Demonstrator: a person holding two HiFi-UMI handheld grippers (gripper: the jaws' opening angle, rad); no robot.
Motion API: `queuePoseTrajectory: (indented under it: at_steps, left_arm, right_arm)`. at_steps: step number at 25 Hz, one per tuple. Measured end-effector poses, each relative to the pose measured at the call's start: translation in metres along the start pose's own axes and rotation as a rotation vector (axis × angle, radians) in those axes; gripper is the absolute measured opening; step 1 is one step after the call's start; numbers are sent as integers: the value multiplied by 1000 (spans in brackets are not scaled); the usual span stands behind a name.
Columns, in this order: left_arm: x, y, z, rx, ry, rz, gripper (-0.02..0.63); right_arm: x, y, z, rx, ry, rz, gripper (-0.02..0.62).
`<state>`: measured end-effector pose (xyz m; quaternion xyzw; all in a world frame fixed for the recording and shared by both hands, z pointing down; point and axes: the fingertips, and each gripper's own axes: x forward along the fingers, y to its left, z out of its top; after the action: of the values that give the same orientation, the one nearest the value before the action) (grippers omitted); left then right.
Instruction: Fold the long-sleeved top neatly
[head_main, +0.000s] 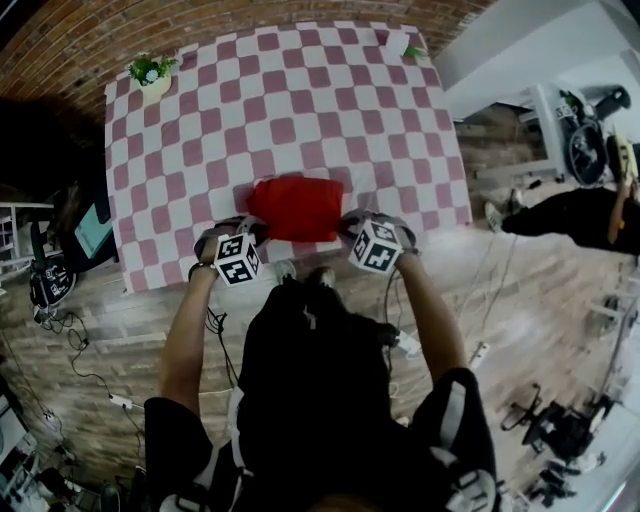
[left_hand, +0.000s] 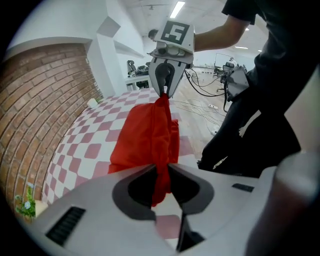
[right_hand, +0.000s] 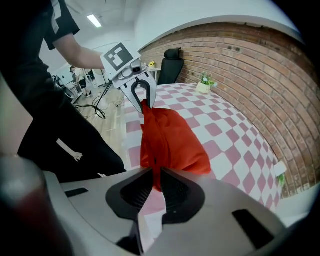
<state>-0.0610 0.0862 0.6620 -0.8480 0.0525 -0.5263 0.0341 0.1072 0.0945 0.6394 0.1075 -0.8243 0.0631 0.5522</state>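
Observation:
The red long-sleeved top (head_main: 295, 208) lies bunched and partly folded on the checked tablecloth (head_main: 300, 110), near the table's front edge. My left gripper (head_main: 243, 238) is shut on the top's near left edge, with red cloth (left_hand: 160, 175) pinched between its jaws. My right gripper (head_main: 362, 232) is shut on the near right edge, and the cloth (right_hand: 155, 172) runs out from between its pads. In the left gripper view the right gripper (left_hand: 164, 90) holds the far end of the stretched edge. In the right gripper view the left gripper (right_hand: 141, 100) does the same.
A small potted plant (head_main: 152, 72) stands at the table's far left corner and a small white object (head_main: 398, 42) at the far right. Cables lie on the wooden floor (head_main: 130, 330) around me. Chairs and equipment (head_main: 585, 130) stand to the right.

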Motion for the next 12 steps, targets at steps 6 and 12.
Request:
queuePoseTrajectory:
  at_steps: [6,12]
  left_arm:
    - [34,-26,-15,-44,42,-34,67]
    - [50,-33,-21,-57,74,-52,68]
  right_arm:
    - [38,29,-27,27,43,-9,49]
    - [63,35,-39,52,74,-45,50]
